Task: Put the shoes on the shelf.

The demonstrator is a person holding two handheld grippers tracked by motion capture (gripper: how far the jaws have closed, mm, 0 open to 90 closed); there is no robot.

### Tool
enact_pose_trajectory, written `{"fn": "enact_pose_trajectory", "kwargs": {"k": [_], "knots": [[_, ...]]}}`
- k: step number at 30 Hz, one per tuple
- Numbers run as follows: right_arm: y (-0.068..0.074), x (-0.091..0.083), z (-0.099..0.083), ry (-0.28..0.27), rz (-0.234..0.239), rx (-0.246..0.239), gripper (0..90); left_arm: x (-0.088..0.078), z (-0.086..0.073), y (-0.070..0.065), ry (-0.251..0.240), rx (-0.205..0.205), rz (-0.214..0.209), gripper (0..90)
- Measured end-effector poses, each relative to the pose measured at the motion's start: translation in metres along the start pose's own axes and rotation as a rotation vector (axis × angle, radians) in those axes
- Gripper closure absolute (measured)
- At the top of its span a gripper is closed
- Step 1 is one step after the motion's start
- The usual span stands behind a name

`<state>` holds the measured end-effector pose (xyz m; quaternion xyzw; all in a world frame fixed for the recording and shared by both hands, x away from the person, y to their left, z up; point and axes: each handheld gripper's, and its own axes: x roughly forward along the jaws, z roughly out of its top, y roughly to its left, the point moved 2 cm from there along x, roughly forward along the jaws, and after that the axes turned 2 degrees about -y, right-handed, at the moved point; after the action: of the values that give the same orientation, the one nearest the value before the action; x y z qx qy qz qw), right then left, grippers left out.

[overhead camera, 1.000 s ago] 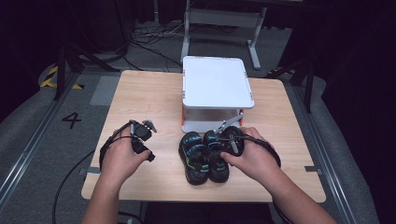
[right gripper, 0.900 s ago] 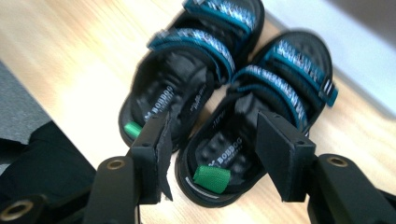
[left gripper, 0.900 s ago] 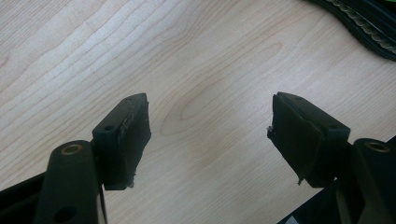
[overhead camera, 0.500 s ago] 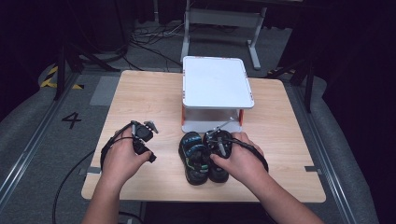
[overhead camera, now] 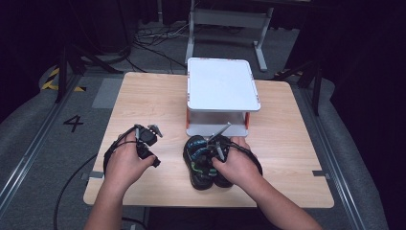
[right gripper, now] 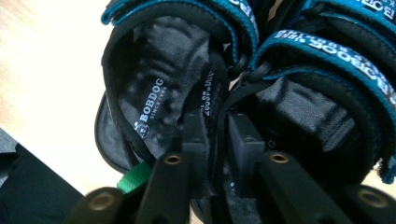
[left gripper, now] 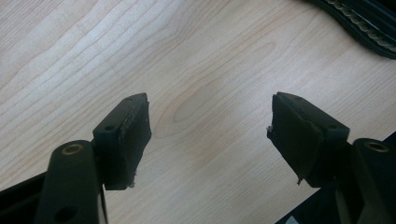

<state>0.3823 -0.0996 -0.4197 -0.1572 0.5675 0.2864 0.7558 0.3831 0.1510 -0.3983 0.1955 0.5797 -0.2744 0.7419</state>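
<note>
A pair of black sandals with blue straps [overhead camera: 196,164] lies side by side near the table's front edge. In the right gripper view, the left sandal [right gripper: 154,84] and the right sandal [right gripper: 308,107] touch along their inner sides. My right gripper [right gripper: 217,135] has just been closing and now pinches those two inner side walls together. From above, the right gripper [overhead camera: 216,152] sits low over the heels under the person's hand. My left gripper [overhead camera: 147,129] hovers to the left of the sandals. Its jaws [left gripper: 210,121] stand open over bare wood, with a sandal sole [left gripper: 369,28] at the corner.
A white two-level rack with orange legs [overhead camera: 222,91] stands just behind the sandals at the table's middle. The wooden table [overhead camera: 143,96] has free room on its left and right sides. Cables trail from both grippers over the front edge.
The right hand has moved left and down onto the sandals, and its jaws have closed on their inner sides. The left hand has stayed put.
</note>
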Motion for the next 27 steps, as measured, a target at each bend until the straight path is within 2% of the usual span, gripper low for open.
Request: {"fn": "enact_pose_trajectory", "kwargs": {"k": [9, 11, 15, 17, 18, 23, 27], "knots": [[-0.004, -0.001, -0.001, -0.016, 0.011, 0.012, 83.3, -0.002, -0.001, 0.000, -0.005, -0.003, 0.008, 29.4], [-0.009, -0.004, 0.000, -0.038, 0.005, 0.023, 83.6, -0.002, -0.001, 0.001, -0.007, -0.004, 0.004, 29.4], [-0.016, -0.017, 0.004, -0.095, 0.038, 0.055, 84.1, -0.002, -0.001, 0.002, -0.006, -0.011, 0.004, 29.4], [-0.022, -0.024, 0.009, -0.134, 0.040, 0.076, 84.1, -0.002, -0.001, 0.003, -0.010, -0.009, 0.007, 29.4], [-0.022, -0.024, 0.009, -0.134, 0.040, 0.076, 84.1, -0.002, -0.001, 0.003, -0.010, -0.009, 0.007, 29.4], [-0.041, -0.037, 0.023, -0.205, 0.002, 0.130, 84.1, -0.003, 0.001, 0.003, -0.010, -0.008, 0.004, 29.4], [-0.057, -0.039, 0.036, -0.248, -0.043, 0.166, 84.1, -0.002, 0.002, 0.003, -0.008, -0.001, 0.001, 29.4]]}}
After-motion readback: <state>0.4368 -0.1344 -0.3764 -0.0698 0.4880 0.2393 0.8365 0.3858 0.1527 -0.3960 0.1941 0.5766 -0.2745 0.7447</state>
